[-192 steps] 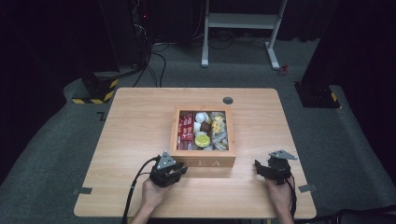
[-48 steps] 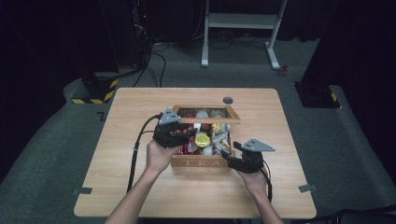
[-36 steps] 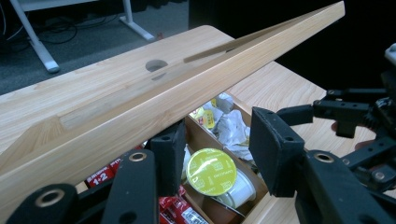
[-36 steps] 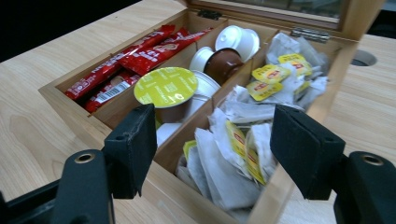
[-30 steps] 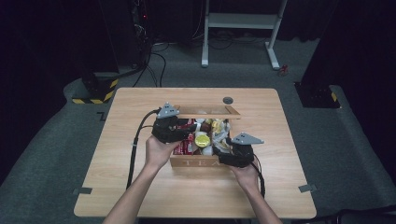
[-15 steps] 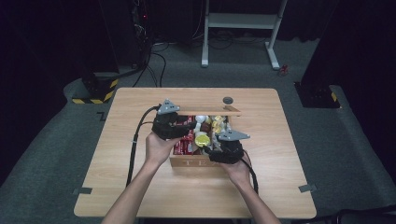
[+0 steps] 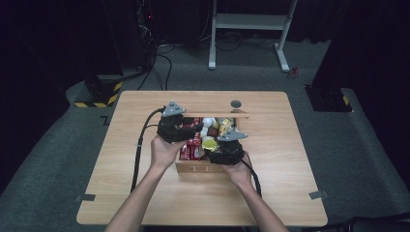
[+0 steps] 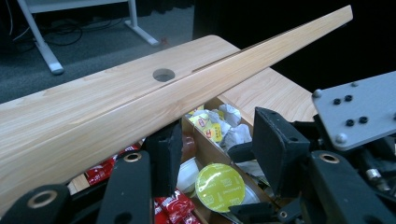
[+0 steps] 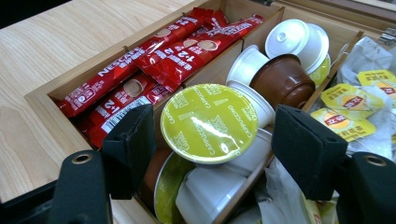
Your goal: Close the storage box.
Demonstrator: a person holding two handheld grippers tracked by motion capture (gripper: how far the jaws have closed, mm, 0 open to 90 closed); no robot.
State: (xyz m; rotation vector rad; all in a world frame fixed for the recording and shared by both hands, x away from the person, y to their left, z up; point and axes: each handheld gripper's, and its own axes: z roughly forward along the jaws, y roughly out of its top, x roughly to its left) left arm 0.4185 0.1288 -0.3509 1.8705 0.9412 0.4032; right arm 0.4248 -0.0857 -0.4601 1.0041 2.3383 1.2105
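Note:
A wooden box [image 7: 200,169] marked TEA stands mid-table with its lid [image 7: 217,115] tipped up. My left gripper [image 7: 196,128] is open at the box's back left. In the left gripper view the lid [image 8: 140,107] rests against one of its fingers [image 8: 163,156], not between the jaws. My right gripper [image 9: 212,140] is open over the middle compartment. Its jaws stand either side of a yellow-green foil-topped capsule [image 9: 208,123], with a slight gap on each side. Red sachets [image 9: 140,65] fill the left compartment, and yellow tea bags [image 9: 350,107] the right one.
Brown [image 9: 282,79] and white [image 9: 292,37] capsules crowd around the yellow-green one. A round hole [image 7: 236,103] is in the table behind the box. Bare tabletop [image 7: 135,193] lies left, right and in front. A white desk frame [image 7: 251,24] stands on the floor beyond.
The right gripper has slid left from the box's right front corner to over the middle compartment. The left gripper has kept still at the raised lid.

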